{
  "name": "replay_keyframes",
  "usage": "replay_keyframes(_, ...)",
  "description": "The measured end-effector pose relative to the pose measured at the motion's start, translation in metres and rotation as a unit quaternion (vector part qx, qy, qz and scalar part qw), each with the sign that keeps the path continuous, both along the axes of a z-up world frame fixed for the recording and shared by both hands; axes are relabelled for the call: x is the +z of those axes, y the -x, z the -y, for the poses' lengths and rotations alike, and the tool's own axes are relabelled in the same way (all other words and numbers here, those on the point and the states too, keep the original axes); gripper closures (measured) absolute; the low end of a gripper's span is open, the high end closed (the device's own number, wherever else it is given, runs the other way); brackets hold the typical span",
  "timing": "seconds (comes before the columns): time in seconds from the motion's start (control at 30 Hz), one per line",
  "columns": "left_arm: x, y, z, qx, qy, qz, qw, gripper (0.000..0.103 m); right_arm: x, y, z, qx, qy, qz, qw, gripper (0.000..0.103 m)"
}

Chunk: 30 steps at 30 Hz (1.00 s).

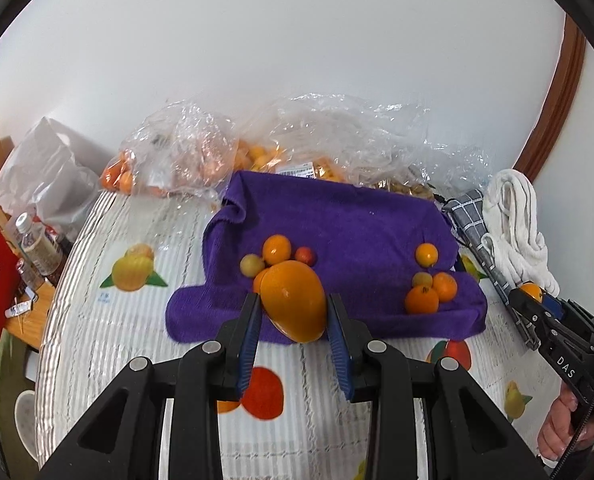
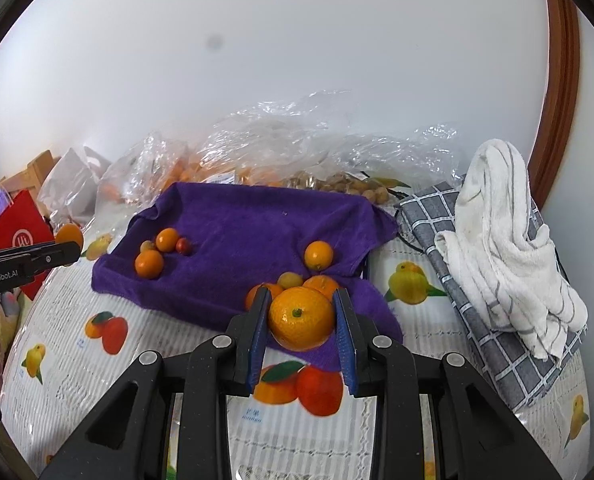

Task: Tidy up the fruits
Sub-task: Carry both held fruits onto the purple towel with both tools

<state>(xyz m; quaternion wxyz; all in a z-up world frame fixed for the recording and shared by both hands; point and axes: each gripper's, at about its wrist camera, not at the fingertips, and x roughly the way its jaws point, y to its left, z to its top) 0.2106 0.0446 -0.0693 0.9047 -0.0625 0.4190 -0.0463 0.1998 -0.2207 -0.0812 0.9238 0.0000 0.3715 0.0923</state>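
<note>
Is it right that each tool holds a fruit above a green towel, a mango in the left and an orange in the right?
Not quite: the towel is purple, not green, as the right wrist view shows. The left tool does hold a mango, and the right tool an orange.

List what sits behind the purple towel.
Behind the purple towel: crumpled clear plastic bags holding small orange fruits and tan round ones. The towel's raised edge and plastic hide the rest.
</note>
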Motion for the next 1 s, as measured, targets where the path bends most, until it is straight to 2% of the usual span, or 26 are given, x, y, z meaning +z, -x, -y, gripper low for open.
replay_keyframes(0.27,-0.005,-0.017,0.001,-0.001,-0.003,-0.003,1.0,0.072,-0.004,-0.022,0.006,-0.005,0.005,-0.002,1.0,0.072)
replay_keyframes(0.6,-0.018,-0.037,-0.019,0.013,0.003,-0.011,0.9999,0.072,-0.016,-0.053,0.001,-0.005,-0.001,-0.013,1.0,0.072)
replay_keyframes(0.8,-0.024,-0.045,-0.038,0.025,0.016,-0.01,0.9995,0.072,-0.033,-0.081,-0.013,0.006,-0.002,-0.031,0.999,0.072)
replay_keyframes(1.0,-0.033,-0.053,-0.046,0.033,0.012,-0.012,0.9993,0.072,-0.052,-0.108,-0.029,0.023,-0.006,-0.053,0.998,0.072)
